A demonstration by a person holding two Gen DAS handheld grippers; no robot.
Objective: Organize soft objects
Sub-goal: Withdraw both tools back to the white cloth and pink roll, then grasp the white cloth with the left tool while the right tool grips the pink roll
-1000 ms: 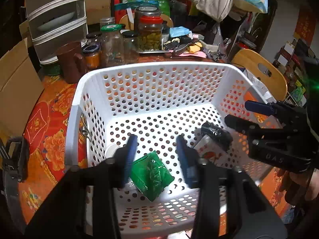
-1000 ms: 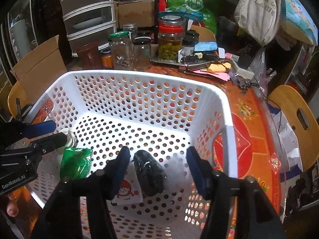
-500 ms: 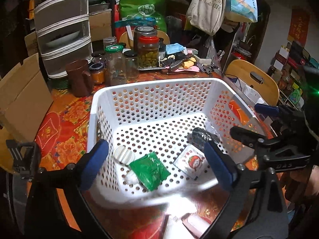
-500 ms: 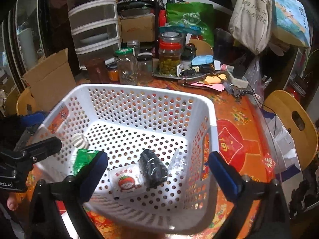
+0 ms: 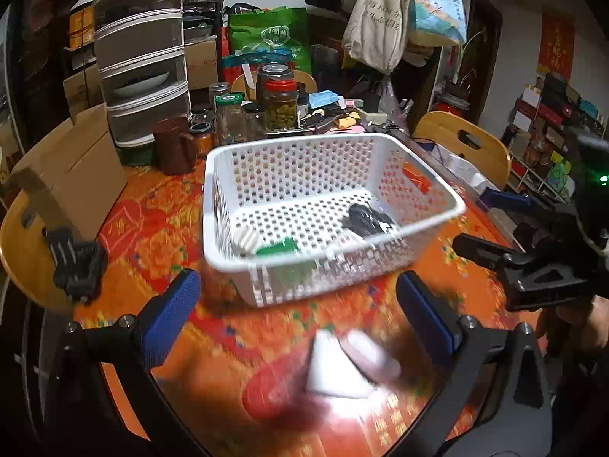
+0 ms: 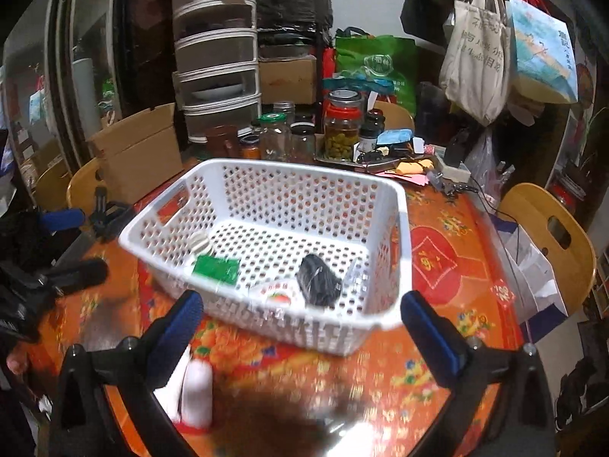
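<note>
White basket [image 5: 335,144] holds green packet [image 6: 215,266], black bundle [image 6: 318,280]. Left gripper [image 5: 300,312], right gripper [image 6: 304,327]: wide open, empty. Blurred white items [image 5: 342,365] near, unsorted.

Back of counter: glass jars, red-lidded pickle jar [image 5: 281,104], brown mug [image 5: 173,150]
Left: stacked grey plastic drawers [image 6: 217,72], cardboard box [image 6: 139,152]
Right: wooden chair [image 6: 550,236]

Legible markings — few, mostly blurred:
- Canvas tote bag [image 6: 475,53], hanging at the back: dark printed Chinese characters, too blurred to read.
- Red wall hanging [image 5: 555,43]: gold characters, unreadable.
- Green shopping bag [image 5: 272,36]: white round logo, text unclear.
</note>
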